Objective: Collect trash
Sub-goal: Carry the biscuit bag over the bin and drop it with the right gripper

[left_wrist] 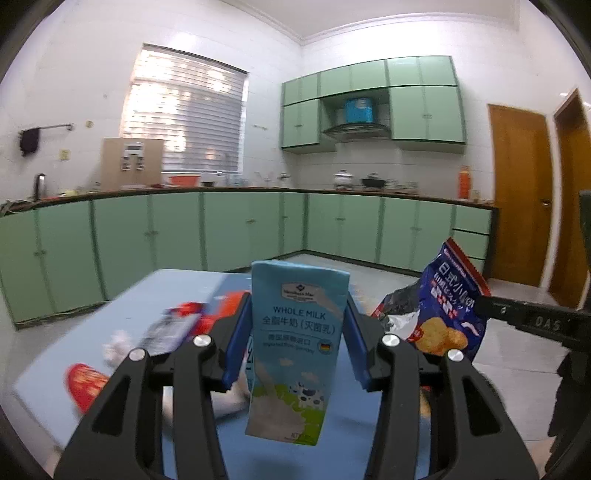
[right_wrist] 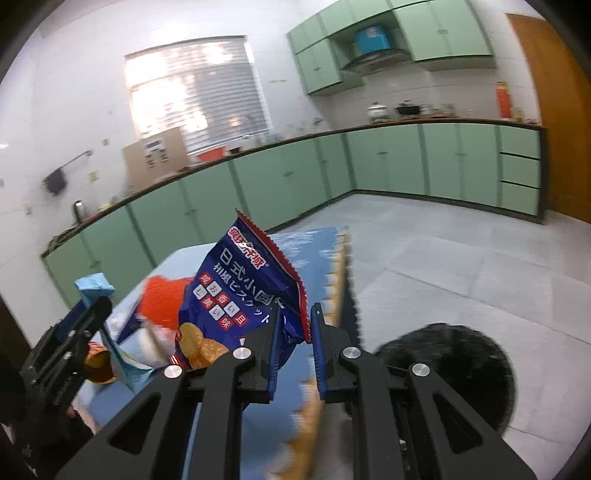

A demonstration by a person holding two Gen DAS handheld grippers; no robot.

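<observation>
1. White tiled walls [left_wrist: 85, 74] enclose a kitchen, with a white ceiling [left_wrist: 332, 14] above.
2. Far ahead of the fingers, slightly to their left, a window [left_wrist: 184, 114] with slatted blinds lets in bright daylight.
3. Mint-green base cabinets [left_wrist: 177, 229] run along two walls and meet in a corner, under a dark countertop [left_wrist: 369, 192] that carries pots and small clutter.
4. Matching upper cabinets [left_wrist: 424, 110] hang right of the window, with a range hood [left_wrist: 356, 129] set among them.
5. Brown wooden doors [left_wrist: 517, 192] stand far to the right of the fingers.
6. The floor [right_wrist: 461, 258] is pale grey tile.
7. A cardboard box [left_wrist: 131, 162] stands on the counter by the window.
</observation>
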